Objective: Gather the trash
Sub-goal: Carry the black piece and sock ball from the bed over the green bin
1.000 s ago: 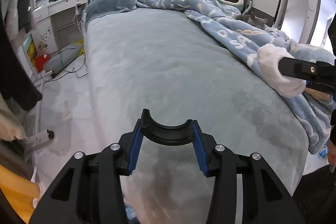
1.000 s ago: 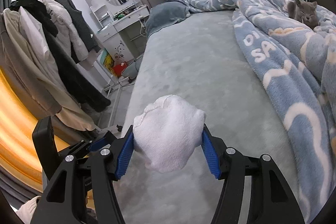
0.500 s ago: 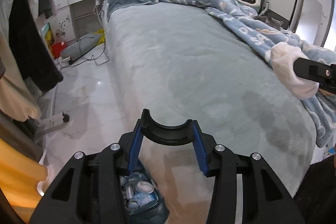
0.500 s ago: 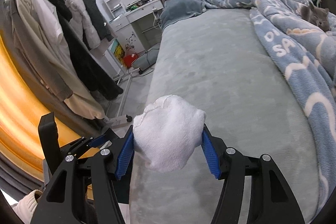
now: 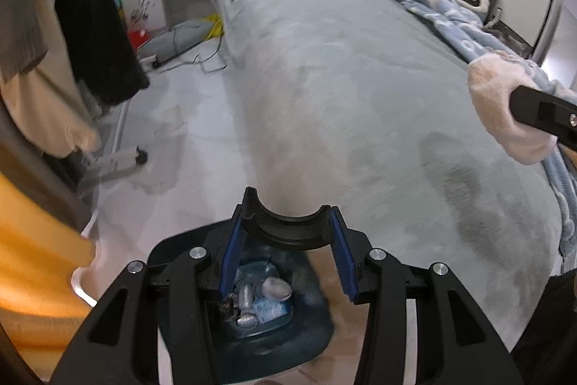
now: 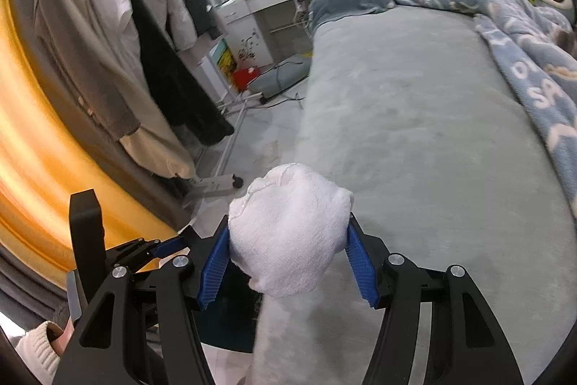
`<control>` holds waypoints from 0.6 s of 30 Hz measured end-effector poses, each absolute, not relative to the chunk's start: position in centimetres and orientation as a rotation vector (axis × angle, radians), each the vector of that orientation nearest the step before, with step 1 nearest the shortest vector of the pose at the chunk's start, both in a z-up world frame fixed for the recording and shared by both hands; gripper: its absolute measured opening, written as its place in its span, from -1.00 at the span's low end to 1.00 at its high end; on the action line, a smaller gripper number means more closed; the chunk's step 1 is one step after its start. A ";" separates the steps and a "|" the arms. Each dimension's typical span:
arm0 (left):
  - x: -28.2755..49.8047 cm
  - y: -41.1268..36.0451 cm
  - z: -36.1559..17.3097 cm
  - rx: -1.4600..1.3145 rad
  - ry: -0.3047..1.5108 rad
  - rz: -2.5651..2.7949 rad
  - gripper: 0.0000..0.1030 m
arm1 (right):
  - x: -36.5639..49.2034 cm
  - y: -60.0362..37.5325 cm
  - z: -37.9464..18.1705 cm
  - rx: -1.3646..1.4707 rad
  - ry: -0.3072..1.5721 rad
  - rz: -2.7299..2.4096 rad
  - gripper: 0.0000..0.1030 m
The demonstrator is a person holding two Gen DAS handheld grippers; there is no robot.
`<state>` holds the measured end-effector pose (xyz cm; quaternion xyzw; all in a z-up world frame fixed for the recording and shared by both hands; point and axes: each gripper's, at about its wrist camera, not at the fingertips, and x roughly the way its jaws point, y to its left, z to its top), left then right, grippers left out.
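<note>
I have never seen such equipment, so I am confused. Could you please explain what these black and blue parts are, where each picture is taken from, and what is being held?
There is no robot: a person holds a two-finger gripper in each hand, each with a camera looking along its fingers. In the left view, the left gripper is open and empty above a dark blue bin holding trash, beside the grey bed. In the right view, the right gripper squeezes a white cloth wad over the bed's edge. A blue blanket lies on the bed.
</note>
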<state>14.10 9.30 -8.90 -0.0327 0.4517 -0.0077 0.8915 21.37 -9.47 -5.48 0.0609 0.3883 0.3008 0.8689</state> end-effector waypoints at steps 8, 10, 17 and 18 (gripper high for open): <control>13.6 13.7 -11.0 -0.136 1.024 0.076 -0.06 | 21.1 -5.4 -6.0 0.080 0.828 0.698 0.19; 13.4 14.6 -11.5 -0.154 1.041 0.089 -0.06 | 21.1 -4.5 -6.2 0.074 0.831 0.713 0.19; 13.1 16.8 -13.2 -0.194 1.125 0.119 -0.06 | 21.1 -1.7 -6.7 0.054 0.850 0.751 0.19; 13.0 17.1 -13.5 -0.199 1.137 0.121 -0.06 | 21.1 -1.4 -6.8 0.052 0.852 0.755 0.19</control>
